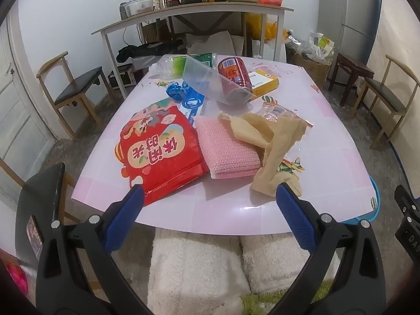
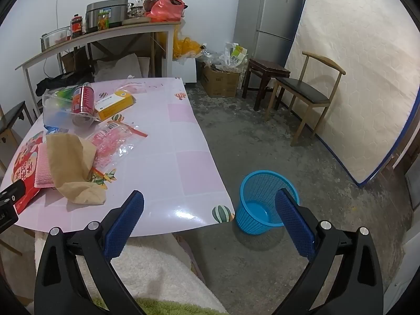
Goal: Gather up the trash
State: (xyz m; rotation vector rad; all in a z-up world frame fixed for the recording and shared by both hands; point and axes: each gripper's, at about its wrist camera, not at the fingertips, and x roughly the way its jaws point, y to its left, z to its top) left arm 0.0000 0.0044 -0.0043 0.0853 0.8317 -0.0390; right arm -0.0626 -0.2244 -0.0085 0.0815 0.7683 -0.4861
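Observation:
Trash lies scattered on the pink table [image 1: 225, 210]: a red snack bag [image 1: 160, 147], a pink bubble-wrap pad [image 1: 225, 147], crumpled tan paper [image 1: 273, 141], a red can [image 1: 233, 73] inside a clear plastic box [image 1: 202, 76], a yellow box [image 1: 263, 81] and a blue wrapper [image 1: 176, 90]. My left gripper [image 1: 210, 194] hangs open over the table's near edge, nothing between its fingers. In the right wrist view the tan paper [image 2: 73, 162] and a clear plastic bag [image 2: 115, 141] lie left. My right gripper [image 2: 210, 199] is open and empty, between the table corner and a blue mesh bin [image 2: 260, 210] on the floor.
Wooden chairs stand left [image 1: 71, 92] and right [image 2: 307, 92] of the table. A long shelf table [image 1: 183, 13] with jars and a red bag lines the back wall. A fridge [image 2: 270, 15], a mattress [image 2: 354, 78], a stool [image 2: 265, 71] and a cardboard box [image 2: 220, 81] stand beyond.

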